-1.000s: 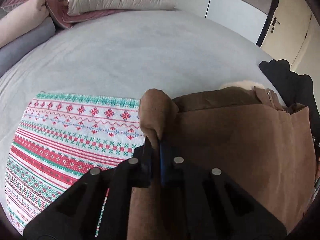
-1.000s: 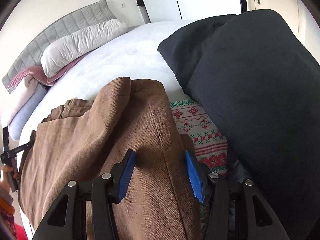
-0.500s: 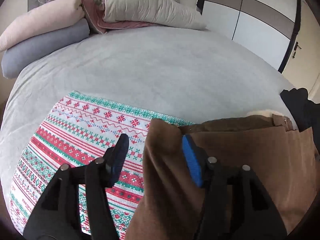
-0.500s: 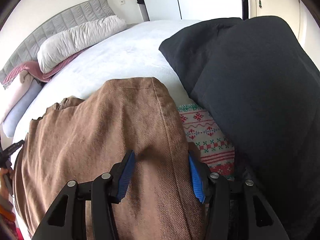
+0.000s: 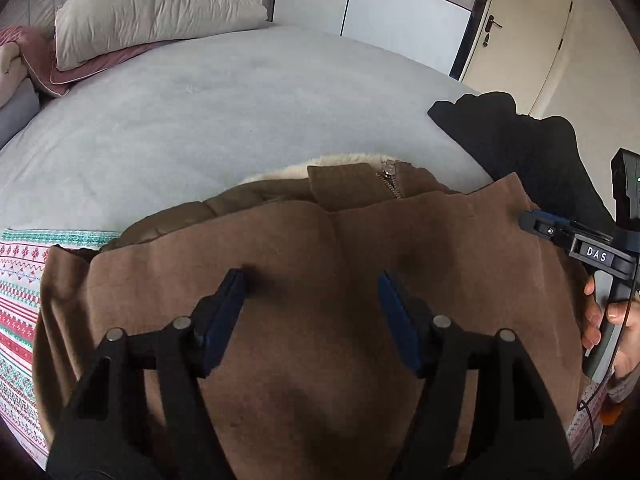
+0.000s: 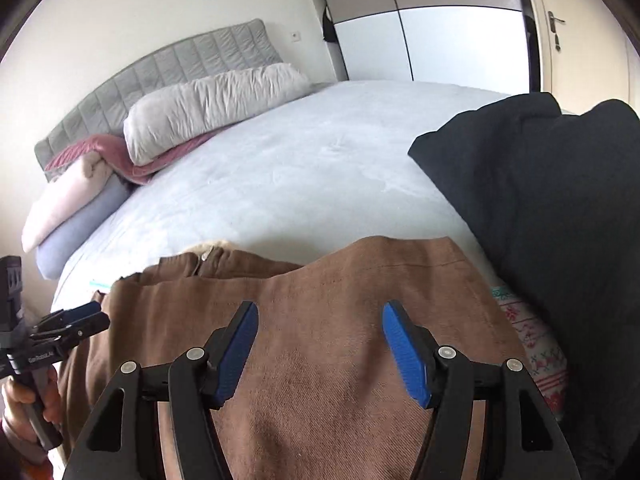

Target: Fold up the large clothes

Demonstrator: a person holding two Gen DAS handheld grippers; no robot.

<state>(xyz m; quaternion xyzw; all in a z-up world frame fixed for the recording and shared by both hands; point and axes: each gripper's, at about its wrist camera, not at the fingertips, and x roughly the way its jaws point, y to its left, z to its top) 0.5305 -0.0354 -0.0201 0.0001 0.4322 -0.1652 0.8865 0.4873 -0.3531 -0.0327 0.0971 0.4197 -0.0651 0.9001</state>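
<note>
A brown jacket (image 5: 320, 248) with a zip and a cream fleece collar (image 5: 344, 160) lies folded on the near part of the bed, partly on a patterned red, green and white cloth (image 5: 18, 304). It also shows in the right wrist view (image 6: 340, 300). My left gripper (image 5: 312, 308) is open and empty just above the jacket's middle. My right gripper (image 6: 318, 344) is open and empty above the jacket's right part. The right gripper shows at the right edge of the left wrist view (image 5: 560, 236); the left gripper shows at the left edge of the right wrist view (image 6: 68, 324).
A black garment (image 6: 540, 208) is heaped at the right of the jacket. Grey bedspread (image 5: 240, 112) stretches beyond. Pillows (image 6: 208, 108) and rolled blankets (image 6: 72, 208) lie by the headboard. Wardrobe doors (image 5: 380, 8) and a room door (image 5: 516, 28) stand behind the bed.
My left gripper let go of the brown sleeve fold, opened, and moved right over the jacket's middle. My right gripper stayed open and drew back a little.
</note>
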